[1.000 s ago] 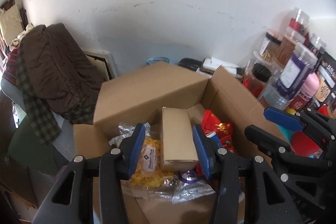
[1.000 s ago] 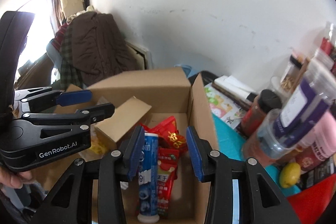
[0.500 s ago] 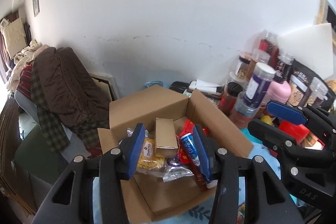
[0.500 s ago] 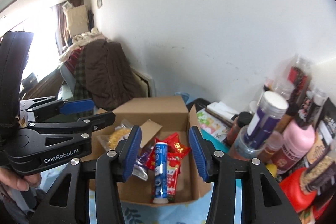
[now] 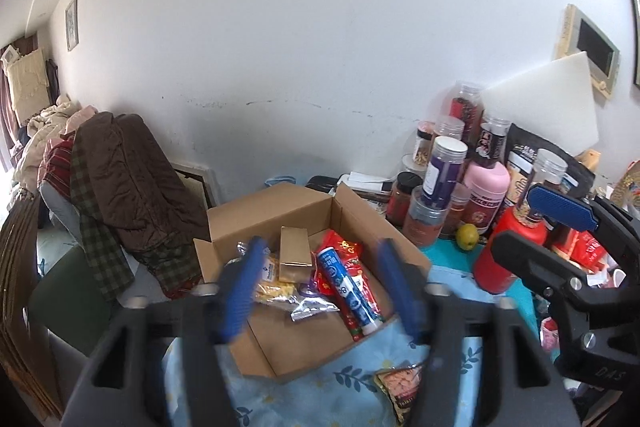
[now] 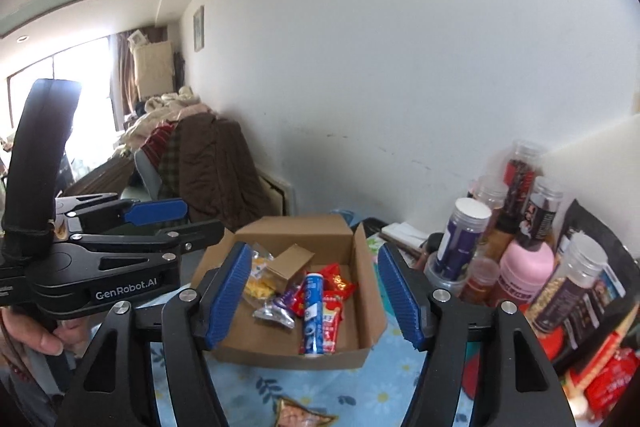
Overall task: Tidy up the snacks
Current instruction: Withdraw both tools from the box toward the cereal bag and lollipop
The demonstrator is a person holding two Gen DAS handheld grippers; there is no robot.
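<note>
An open cardboard box sits on the blue floral cloth. It holds a small brown carton, a blue tube, red packets and a yellow snack bag. My left gripper hovers above and in front of the box, blurred, its jaws opening with nothing between them. My right gripper hangs over the near side of the box, jaws also opening and holding nothing. A loose snack packet lies on the cloth before the box.
Crowded jars and bottles, a pink bottle, a red bottle and a small green-yellow fruit stand right of the box. A chair piled with a brown coat is at the left. White wall behind.
Both grippers have drawn back and up from the box, which now looks smaller and farther. Both pairs of jaws stand wider. The loose packet on the cloth has come into view.
</note>
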